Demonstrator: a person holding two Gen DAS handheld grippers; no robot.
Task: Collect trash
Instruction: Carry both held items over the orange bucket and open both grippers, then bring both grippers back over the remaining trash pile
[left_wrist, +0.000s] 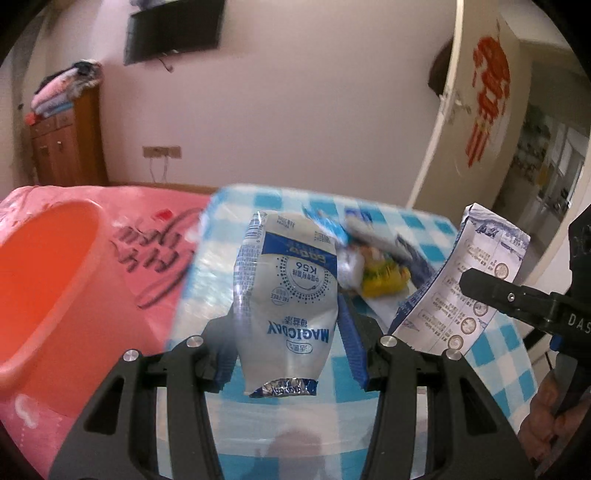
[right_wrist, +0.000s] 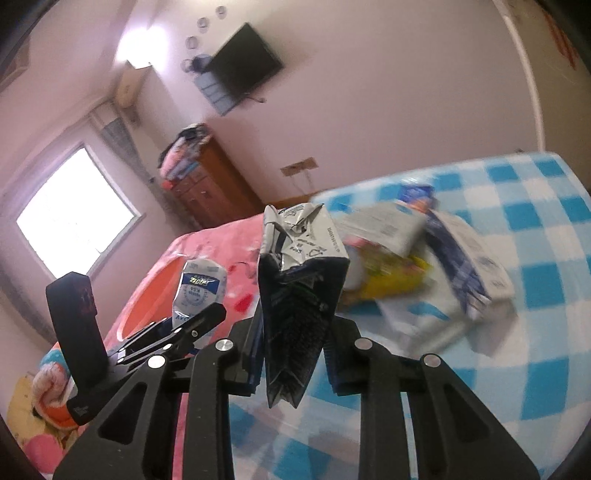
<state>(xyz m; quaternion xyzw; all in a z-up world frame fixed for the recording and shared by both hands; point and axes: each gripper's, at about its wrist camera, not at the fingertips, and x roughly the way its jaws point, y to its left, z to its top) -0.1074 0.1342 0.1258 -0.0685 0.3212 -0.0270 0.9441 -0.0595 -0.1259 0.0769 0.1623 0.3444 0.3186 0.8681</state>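
In the left wrist view my left gripper is shut on a silver-white drink pouch with blue print, lifted above the blue-checked cloth. My right gripper is shut on a crushed dark-blue and white carton, also raised off the cloth. Each view shows the other tool: the right gripper with its carton at the right edge, and the left gripper with the pouch at the left. More wrappers lie in a blurred pile on the cloth.
An orange plastic basin sits on a pink blanket to the left of the checked cloth. A wooden cabinet with folded clothes stands against the far wall, and a door is open at the right. A hand grips the right tool.
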